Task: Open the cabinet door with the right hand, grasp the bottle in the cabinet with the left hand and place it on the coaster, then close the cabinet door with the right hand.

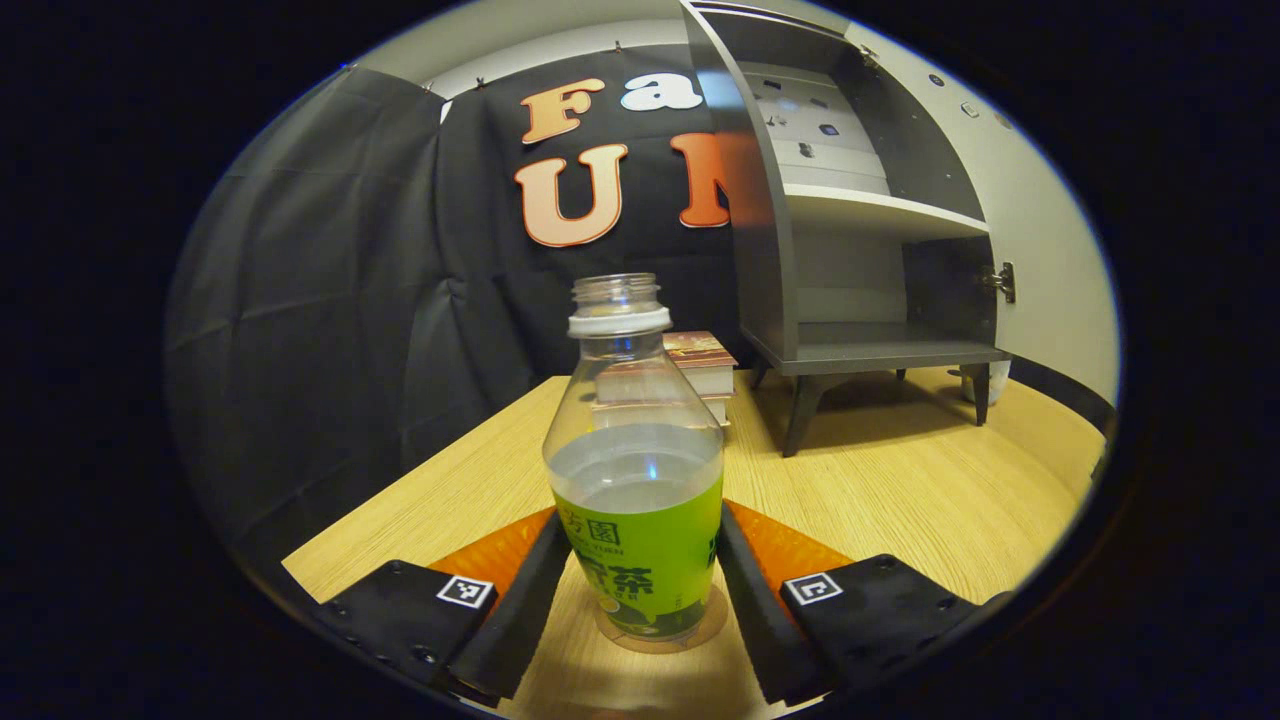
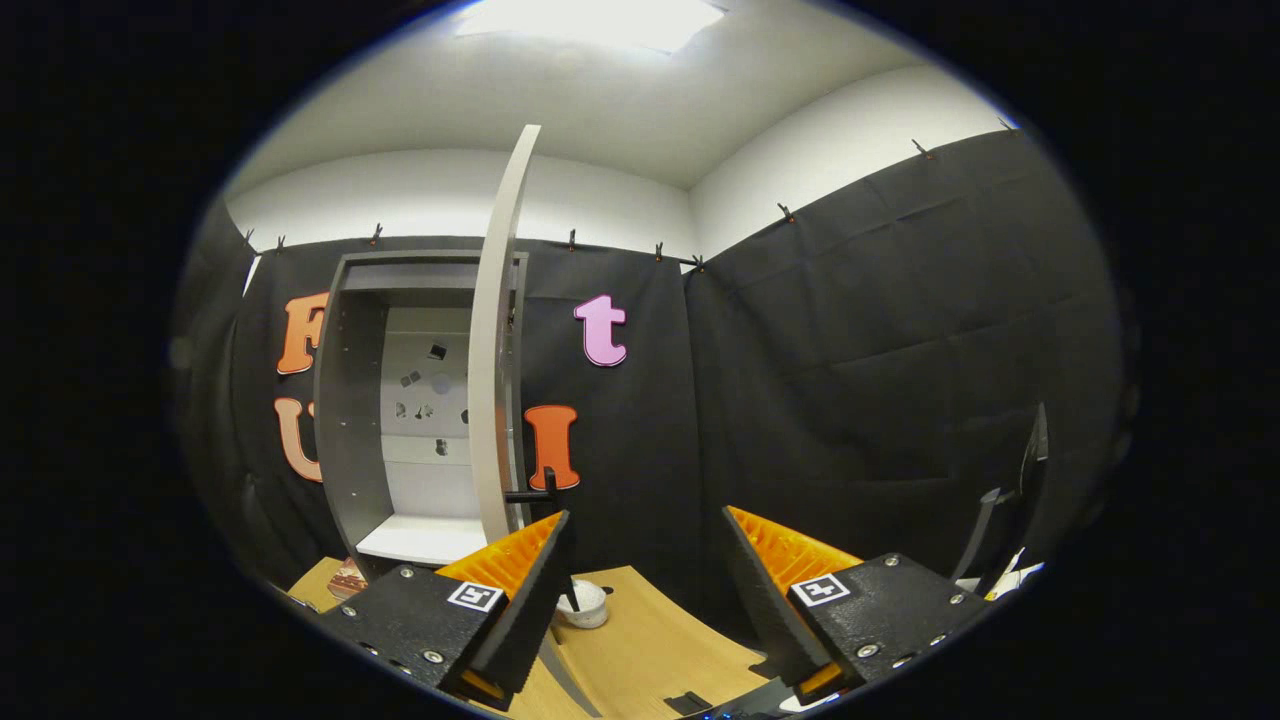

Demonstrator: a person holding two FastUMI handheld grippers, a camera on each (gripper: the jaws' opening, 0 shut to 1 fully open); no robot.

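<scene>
The cabinet stands on the bench with its door open. The bottle stands on the coaster between my left fingers, which touch its sides. My right fingers are wide apart, holding nothing.

Left gripper view sits low over the table, right gripper view tilts upward; both face the cabinet.

You see the bottle upright on the round clear coaster, uncapped, with a green label and about half full of clear liquid. Behind it, the grey cabinet has its door wide open.
</scene>
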